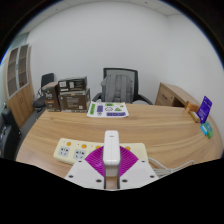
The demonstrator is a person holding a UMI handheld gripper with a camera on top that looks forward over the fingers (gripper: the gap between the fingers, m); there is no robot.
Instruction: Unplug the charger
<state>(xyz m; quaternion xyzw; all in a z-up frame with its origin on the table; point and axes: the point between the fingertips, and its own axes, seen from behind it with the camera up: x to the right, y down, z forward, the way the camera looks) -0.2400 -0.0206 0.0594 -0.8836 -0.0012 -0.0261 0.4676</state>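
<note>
A white charger block (111,146) stands upright between my gripper's (111,156) purple pads (95,157), and both pads press on its sides. Under and behind it lies a cream power strip (72,150) with coloured sockets, flat on the wooden table (150,125). The charger's lower end is hidden by the fingers, so I cannot tell whether its pins sit in the strip.
A flat colourful box (108,109) lies at the table's far side. A black office chair (120,85) stands behind it. Dark boxes (74,97) are stacked at the far left. A purple box (204,108) and a teal thing (207,129) stand at the right.
</note>
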